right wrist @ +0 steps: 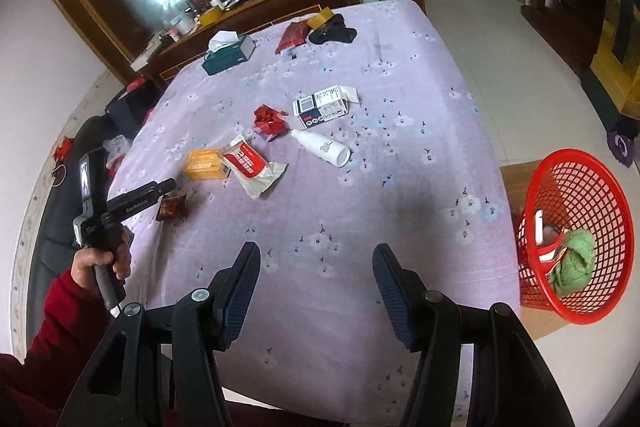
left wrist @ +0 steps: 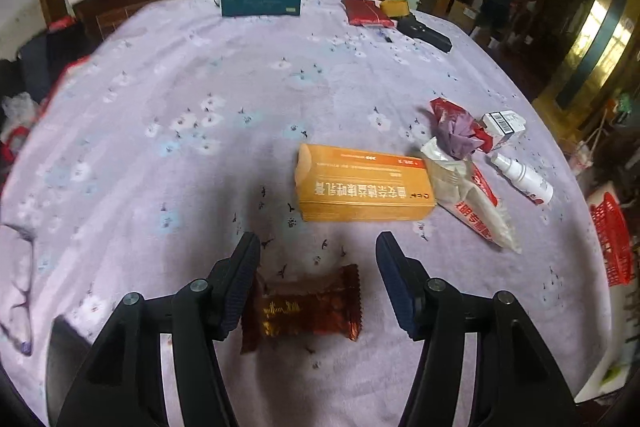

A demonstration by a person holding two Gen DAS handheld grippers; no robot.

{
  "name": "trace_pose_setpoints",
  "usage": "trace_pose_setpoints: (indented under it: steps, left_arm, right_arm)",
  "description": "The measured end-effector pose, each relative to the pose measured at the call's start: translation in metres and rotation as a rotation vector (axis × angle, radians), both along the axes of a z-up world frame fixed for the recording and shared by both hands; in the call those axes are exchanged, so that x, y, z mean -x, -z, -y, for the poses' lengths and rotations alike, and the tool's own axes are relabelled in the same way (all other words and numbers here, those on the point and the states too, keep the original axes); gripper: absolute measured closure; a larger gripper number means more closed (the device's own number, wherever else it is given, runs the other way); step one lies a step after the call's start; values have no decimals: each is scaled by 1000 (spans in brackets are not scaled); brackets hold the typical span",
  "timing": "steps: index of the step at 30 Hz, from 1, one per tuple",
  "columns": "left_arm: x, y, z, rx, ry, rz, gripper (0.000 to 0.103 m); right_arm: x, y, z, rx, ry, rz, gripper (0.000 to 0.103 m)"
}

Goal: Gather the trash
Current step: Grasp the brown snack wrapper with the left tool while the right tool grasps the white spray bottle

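Both fingers of the left gripper (left wrist: 318, 279) stood wide apart, straddling a brown candy wrapper (left wrist: 304, 309) that lay flat on the lilac tablecloth (left wrist: 160, 107); one finger looked to be touching the wrapper's edge, the other was clear of it, and nothing was held yet. The right gripper (right wrist: 316, 287) hung over bare cloth near the table's front edge, equally spread and empty. Beyond the wrapper lay an orange box (left wrist: 362, 185), a torn white-and-red packet (left wrist: 472, 203), a crumpled red wrapper (left wrist: 456, 125), a white bottle (left wrist: 522, 177) and a small white carton (left wrist: 504, 125). A red basket (right wrist: 576, 235) stood off the table's right side, already holding some scraps. To pick cleanly, I judged the left fingers should settle lower, centre on the wrapper's middle and pinch without gathering up the cloth beneath.
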State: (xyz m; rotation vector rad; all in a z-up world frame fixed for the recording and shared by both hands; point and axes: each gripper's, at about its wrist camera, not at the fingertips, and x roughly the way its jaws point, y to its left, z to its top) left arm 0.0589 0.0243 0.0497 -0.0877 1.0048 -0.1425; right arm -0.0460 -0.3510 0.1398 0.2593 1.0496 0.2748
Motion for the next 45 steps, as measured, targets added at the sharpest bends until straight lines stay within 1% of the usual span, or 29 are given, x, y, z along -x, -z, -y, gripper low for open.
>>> trace_pose_setpoints:
  steps: [3, 4, 6, 9, 12, 16, 17, 18, 19, 21, 22, 25, 28, 29, 30, 31, 32, 34, 35, 37, 40, 42, 43, 45]
  left_arm:
    - [-7, 13, -6, 63, 32, -40, 44]
    - [-8, 16, -7, 73, 34, -58, 44]
    - [-5, 21, -8, 86, 45, -67, 44]
    - [7, 25, -7, 89, 87, -81, 44]
    - [21, 27, -2, 68, 128, -95, 44]
    - [49, 26, 7, 72, 216, -120, 44]
    - [55, 23, 8, 69, 223, -105, 44]
    - [59, 20, 6, 70, 215, -90, 43]
    - [59, 17, 1, 88, 181, -91, 38]
    - [55, 14, -7, 136, 111, -96, 38]
    - [53, 13, -8, 143, 93, -92, 38]
    - [43, 13, -3, 85, 45, -96, 38]
    - [31, 18, 2, 92, -10, -123, 39]
    - [28, 20, 4, 81, -21, -128, 39]
    - [26, 22, 6, 58, -30, -137, 43]
    - [23, 26, 10, 24, -33, -150, 50]
    - [21, 27, 12, 7, -33, -154, 55]
    - [18, 32, 13, -3, -37, -170, 62]
    - [18, 32, 14, -16, -36, -163, 64]
    - [19, 31, 13, -27, -34, -160, 66]
    - [20, 32, 12, -27, -35, -153, 68]
    - [21, 32, 14, -41, -33, -148, 68]
    - [22, 32, 16, -50, -32, -145, 68]
    - [20, 33, 19, -68, -30, -140, 68]
  right_arm:
    - [-6, 2, -7, 11, -1, -9, 40]
    - [-7, 2, -9, 14, -1, -10, 40]
    - [-10, 3, -12, 14, -2, -11, 40]
    - [-15, 5, -17, 18, -7, -13, 40]
    - [-24, 9, -22, 5, -17, -29, 40]
    - [-38, 14, -29, -1, -37, -40, 40]
    - [-43, 15, -31, 5, -45, -40, 40]
    - [-48, 17, -33, 13, -52, -38, 40]
    - [-54, 18, -35, 24, -57, -35, 40]
    - [-64, 21, -37, 46, -63, -29, 40]
    - [-70, 23, -38, 60, -65, -27, 40]
    - [-95, 34, -43, 103, -78, -25, 40]
    - [-118, 44, -49, 143, -96, -24, 40]
    - [-124, 47, -51, 161, -101, -21, 40]
    - [-132, 50, -54, 189, -109, -19, 40]
    - [-138, 54, -58, 211, -125, -18, 40]
    - [-146, 60, -63, 232, -153, -19, 40]
    - [-155, 67, -70, 268, -177, -12, 41]
    - [-161, 72, -73, 283, -194, -17, 41]
    - [-173, 83, -76, 278, -227, -54, 41]
    - [-181, 90, -82, 288, -273, -65, 42]
    - [-185, 94, -88, 308, -301, -65, 45]
    - [-186, 95, -90, 317, -309, -65, 50]
    - [-189, 101, -95, 345, -324, -72, 52]
